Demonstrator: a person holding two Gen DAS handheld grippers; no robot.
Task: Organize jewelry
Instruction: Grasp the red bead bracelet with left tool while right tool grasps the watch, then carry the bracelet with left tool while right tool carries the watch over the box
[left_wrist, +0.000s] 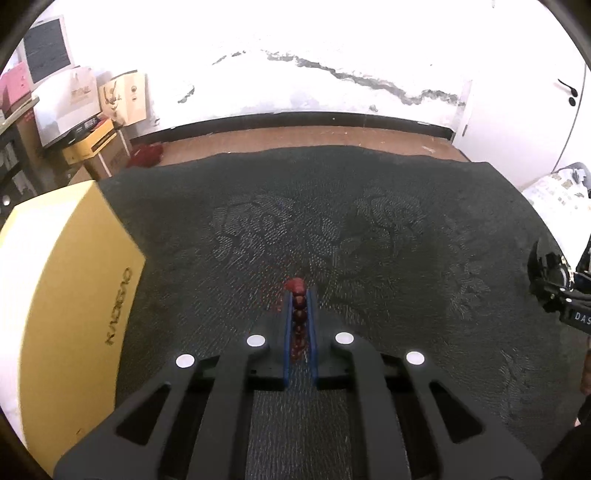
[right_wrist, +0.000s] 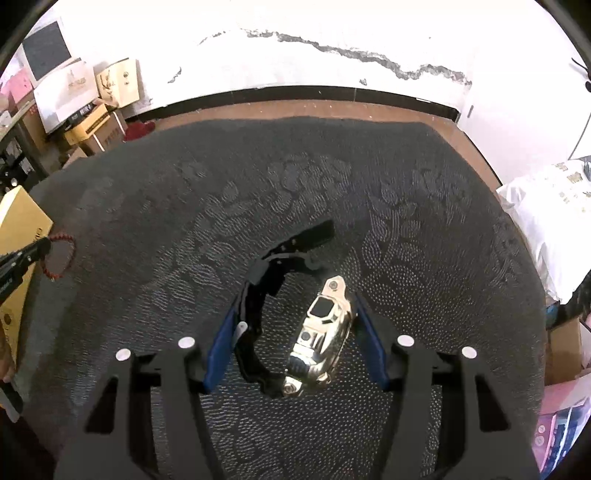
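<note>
The left claw (left_wrist: 300, 295) was pressed together on a red beaded bracelet (left_wrist: 297, 314), which was pinched edge-on between the blue pads (left_wrist: 288, 332); from the right wrist view the bracelet's loop (right_wrist: 59, 254) was seen hanging from the claw tip (right_wrist: 38, 249), just in front of a yellow box (left_wrist: 70, 295) that lay to the left of that claw. The right claw (right_wrist: 295, 306) was spread wide around a watch (right_wrist: 321, 332), whose gold-coloured case was seen close to the right pad (right_wrist: 371, 339) while the black strap (right_wrist: 258, 295) curved against the left pad. Whether the pads gripped the watch could not be told. A dark patterned cloth (right_wrist: 406, 221) was spread under both claws.
</note>
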